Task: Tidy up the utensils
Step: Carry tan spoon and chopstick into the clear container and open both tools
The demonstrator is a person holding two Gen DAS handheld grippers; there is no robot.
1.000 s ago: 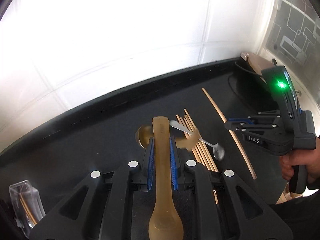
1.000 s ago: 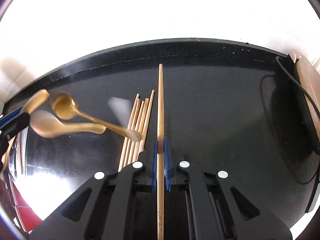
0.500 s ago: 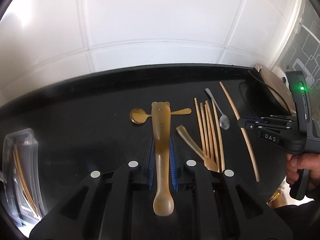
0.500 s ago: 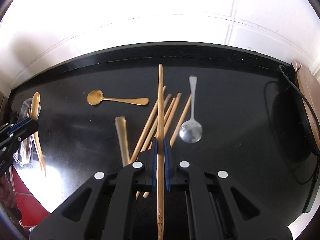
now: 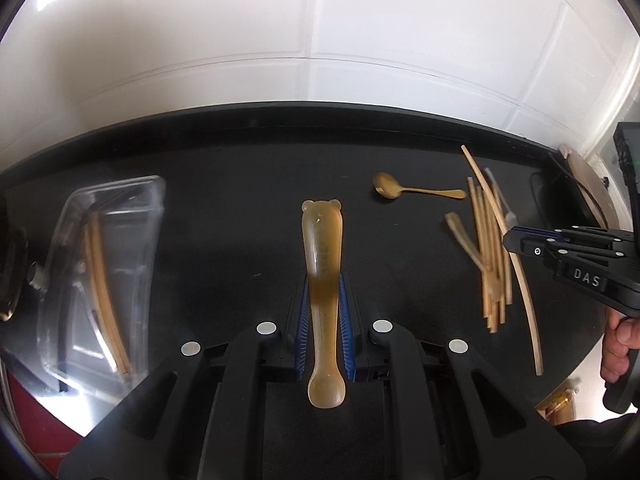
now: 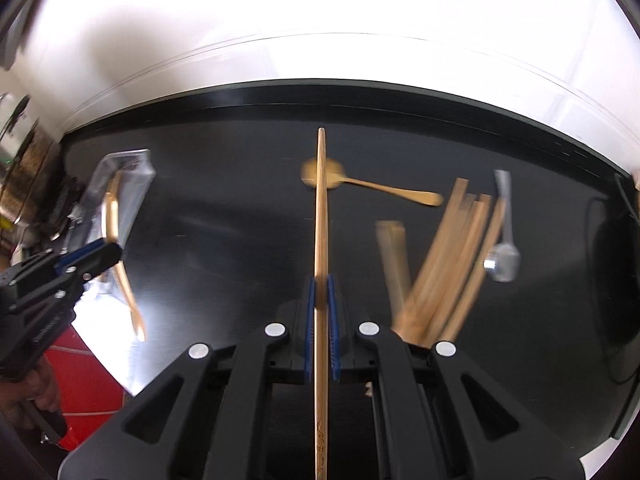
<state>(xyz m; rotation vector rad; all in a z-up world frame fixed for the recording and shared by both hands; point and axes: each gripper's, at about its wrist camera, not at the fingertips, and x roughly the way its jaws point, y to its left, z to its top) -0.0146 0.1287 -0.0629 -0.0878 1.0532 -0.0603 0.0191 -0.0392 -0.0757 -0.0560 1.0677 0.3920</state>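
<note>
The black counter [image 5: 240, 184] fills most of both views, and its far edge runs along the white tiled wall [image 5: 320, 20]. A wide bare stretch of counter lies in the middle, between the clear plastic tray [image 5: 156, 216] at the left end and the loose utensils at the right. A few wooden sticks lie in the tray. At the right, a pile of chopsticks [image 5: 490, 264] lies fanned out with a wooden fork [image 5: 464, 236] across it, a gold spoon [image 5: 416, 190] just behind them and a silver spoon [image 6: 505, 240] at the pile's far side. A cable [image 6: 612, 280] curls on the counter near the right edge.

Both grippers point steeply down at the counter. The left gripper [image 5: 324, 312] hangs over the bare middle with its jaws clamped on an amber bear-headed spoon [image 5: 323, 256], bowl end towards the camera, bear end out in front. The right gripper [image 6: 320, 320] has its jaws closed tight on a single chopstick [image 6: 321, 208], which sticks straight ahead and crosses over the gold spoon's bowl in that view. A hand [image 5: 620, 344] grips the right gripper's handle beside the pile.
</note>
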